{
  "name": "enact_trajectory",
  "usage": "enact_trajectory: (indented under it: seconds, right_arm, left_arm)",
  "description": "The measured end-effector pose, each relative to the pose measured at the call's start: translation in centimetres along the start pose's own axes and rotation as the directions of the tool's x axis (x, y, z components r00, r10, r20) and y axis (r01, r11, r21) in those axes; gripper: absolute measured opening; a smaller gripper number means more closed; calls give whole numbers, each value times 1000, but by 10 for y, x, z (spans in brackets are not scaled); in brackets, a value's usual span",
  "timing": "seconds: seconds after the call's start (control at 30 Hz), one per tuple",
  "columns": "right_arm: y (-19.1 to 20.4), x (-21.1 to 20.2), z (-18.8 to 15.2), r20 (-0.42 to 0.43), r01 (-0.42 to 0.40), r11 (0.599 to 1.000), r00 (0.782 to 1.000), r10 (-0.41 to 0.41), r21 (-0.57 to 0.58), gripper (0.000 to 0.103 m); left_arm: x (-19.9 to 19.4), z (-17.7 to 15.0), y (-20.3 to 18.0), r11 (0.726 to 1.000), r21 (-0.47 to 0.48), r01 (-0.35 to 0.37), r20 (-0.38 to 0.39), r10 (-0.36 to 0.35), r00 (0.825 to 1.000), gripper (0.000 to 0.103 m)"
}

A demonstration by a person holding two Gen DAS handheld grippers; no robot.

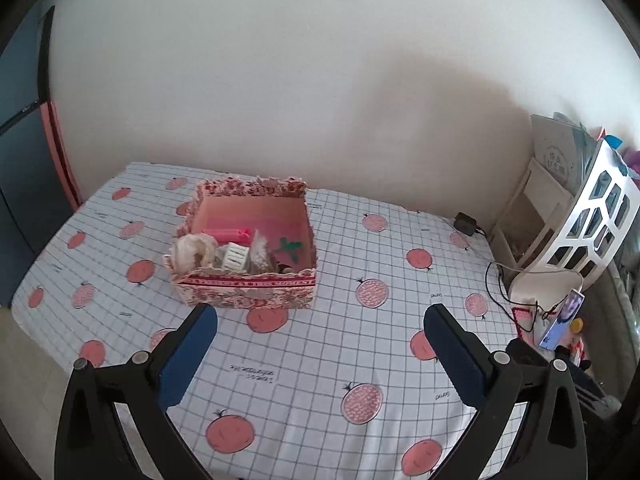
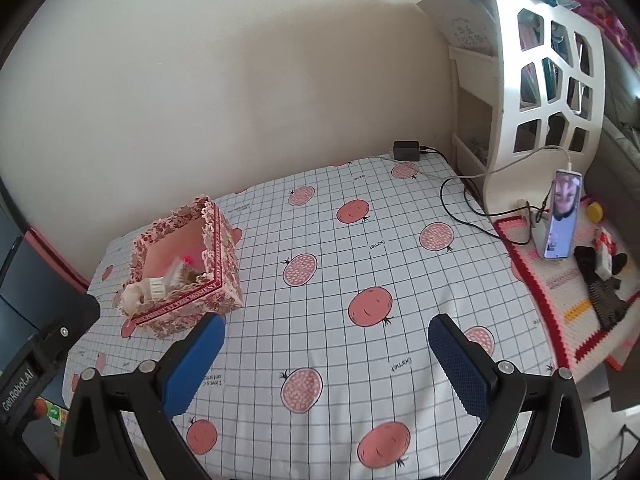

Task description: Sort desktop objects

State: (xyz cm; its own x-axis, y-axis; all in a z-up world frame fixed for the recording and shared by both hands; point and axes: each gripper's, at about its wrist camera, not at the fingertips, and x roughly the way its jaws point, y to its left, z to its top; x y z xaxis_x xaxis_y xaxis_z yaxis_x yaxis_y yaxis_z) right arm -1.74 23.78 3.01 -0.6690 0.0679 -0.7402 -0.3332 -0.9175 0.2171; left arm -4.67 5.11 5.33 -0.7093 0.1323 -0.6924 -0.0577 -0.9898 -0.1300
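A floral pink box stands on the checked tablecloth and holds a fluffy cream scrunchie, a white clip, a pink item and a green piece. The box also shows at the left of the right wrist view. My left gripper is open and empty, just in front of the box. My right gripper is open and empty, to the right of the box above the cloth.
A black charger with cables lies at the back right. A white lattice shelf stands at the right. A phone leans upright on a crocheted mat with small items. The left gripper's body is beside the box.
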Motion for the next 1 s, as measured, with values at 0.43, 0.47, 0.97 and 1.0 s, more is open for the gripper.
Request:
enact_trajectory:
  seconds: [0.43, 0.47, 0.97, 1.0]
  right_arm:
    - [33, -50, -8, 45, -15, 998, 999, 18, -60, 103]
    - [36, -52, -9, 48, -16, 998, 999, 19, -64, 103]
    - [67, -76, -20, 61, -40, 991, 997, 48, -128, 103]
    - [68, -76, -20, 61, -39, 991, 997, 47, -131, 103]
  left_arm:
    - [-51, -3, 21, 999, -20, -38, 43, 39, 998, 103]
    - [-53, -3, 22, 999, -23, -38, 41, 39, 998, 103]
    - [-81, -6, 48, 997, -61, -38, 60, 42, 997, 103]
    - [-82, -7, 48, 998, -61, -36, 61, 39, 997, 103]
